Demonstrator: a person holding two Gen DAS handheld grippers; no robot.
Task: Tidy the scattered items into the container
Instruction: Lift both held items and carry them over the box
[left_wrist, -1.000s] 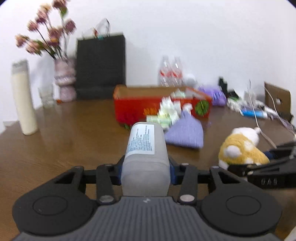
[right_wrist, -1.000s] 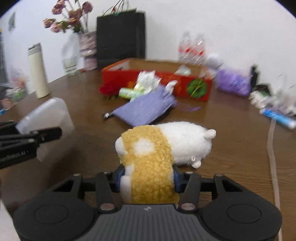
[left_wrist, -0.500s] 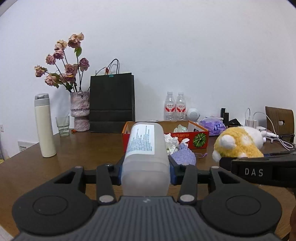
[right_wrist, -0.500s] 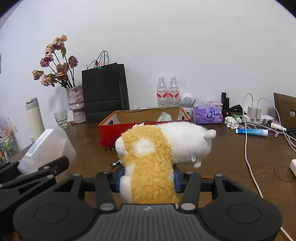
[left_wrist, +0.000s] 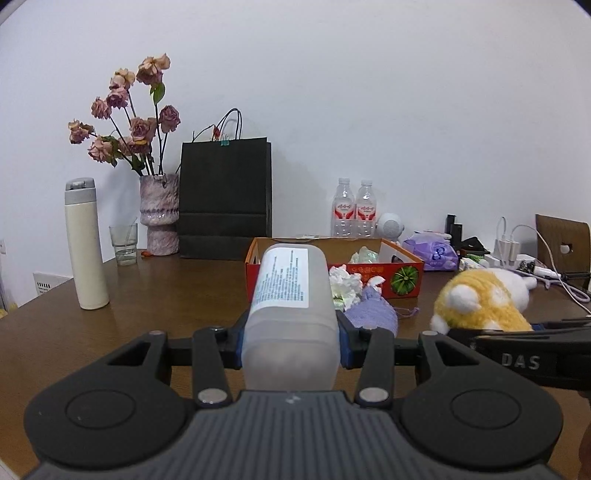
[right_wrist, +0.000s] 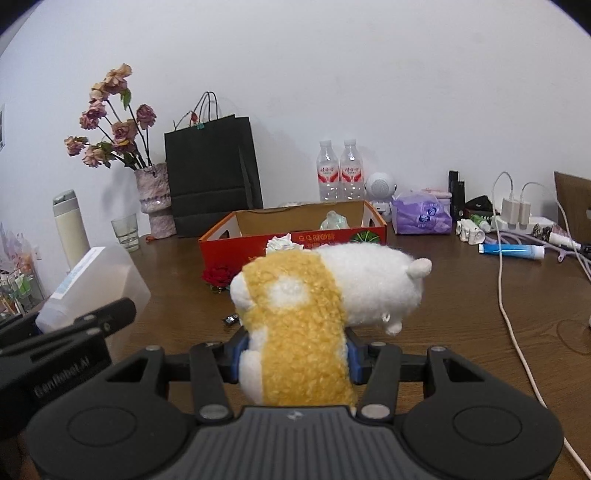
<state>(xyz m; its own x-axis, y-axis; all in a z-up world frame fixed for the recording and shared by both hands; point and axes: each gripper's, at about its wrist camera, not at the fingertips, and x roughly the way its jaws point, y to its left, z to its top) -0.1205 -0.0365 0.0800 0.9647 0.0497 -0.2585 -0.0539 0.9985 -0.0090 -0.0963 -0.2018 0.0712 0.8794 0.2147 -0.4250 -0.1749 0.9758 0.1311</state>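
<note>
My left gripper (left_wrist: 290, 345) is shut on a translucent plastic bottle (left_wrist: 291, 306) with a white label, held above the wooden table. My right gripper (right_wrist: 295, 356) is shut on a yellow and white plush toy (right_wrist: 317, 299), also lifted. Each held item shows in the other view: the plush toy (left_wrist: 484, 302) at the right, the bottle (right_wrist: 92, 284) at the left. Ahead stands the red cardboard box (left_wrist: 399, 275) (right_wrist: 236, 245), open on top with a few things inside. A purple knitted pouch (left_wrist: 373, 314) and white crumpled paper (left_wrist: 345, 286) lie in front of the box.
A cream thermos (left_wrist: 86, 243), a glass (left_wrist: 123, 243), a vase of dried roses (left_wrist: 159, 218) and a black paper bag (left_wrist: 225, 199) stand at the back left. Two water bottles (right_wrist: 340, 171), a purple tissue pack (right_wrist: 421, 218), chargers, cables (right_wrist: 506, 280) and a blue tube (right_wrist: 511, 251) crowd the right. A red rose (right_wrist: 218, 277) lies by the box.
Both grippers rose from the table with their items and tilted up toward level. The box now sits lower and farther in both views. The grips stay the same.
</note>
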